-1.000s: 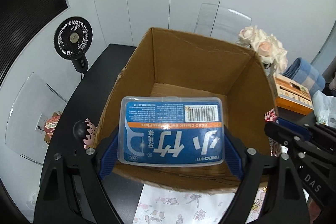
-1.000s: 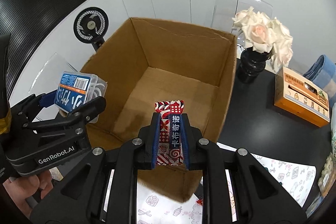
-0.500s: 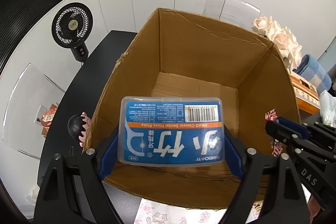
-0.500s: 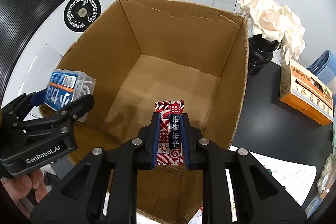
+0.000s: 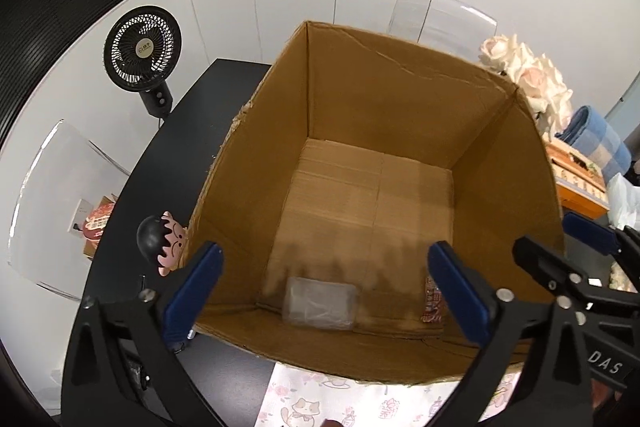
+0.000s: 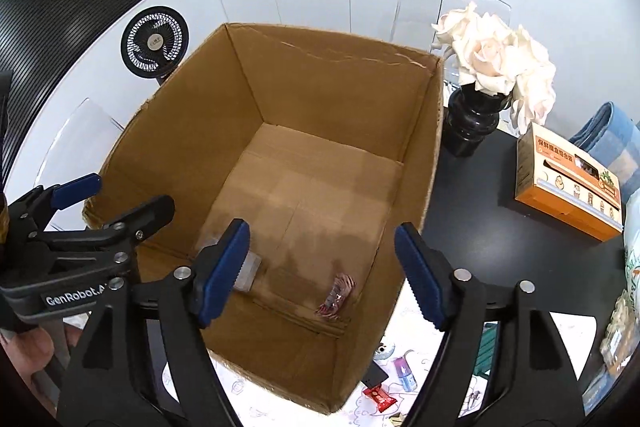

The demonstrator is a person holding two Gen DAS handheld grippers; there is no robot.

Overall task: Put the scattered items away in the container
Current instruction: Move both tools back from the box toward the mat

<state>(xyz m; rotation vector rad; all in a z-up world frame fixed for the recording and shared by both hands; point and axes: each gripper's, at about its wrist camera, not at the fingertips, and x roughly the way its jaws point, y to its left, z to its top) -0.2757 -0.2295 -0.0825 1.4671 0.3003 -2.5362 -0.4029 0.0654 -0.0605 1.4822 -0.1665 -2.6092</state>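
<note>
Both grippers hang above the near rim of the open cardboard box (image 5: pixel 400 115), tilted downward so their cameras look into it. The left gripper (image 5: pixel 326 281) has its blue-padded fingers (image 5: pixel 192 287) spread wide with nothing between them, and the right gripper (image 6: pixel 324 271) is likewise wide apart and empty, its own blue pads (image 6: pixel 416 275) framing the box's near right corner. On the box floor, close to the near wall, lies the clear plastic floss-pick case (image 5: pixel 320 303), and to its right the red patterned snack wrapper (image 6: pixel 336 295), the two well apart. The box stands on a black surface (image 6: pixel 488 223); a few small items (image 6: pixel 380 397) lie outside it on a printed paper sheet (image 5: pixel 320 403).
</note>
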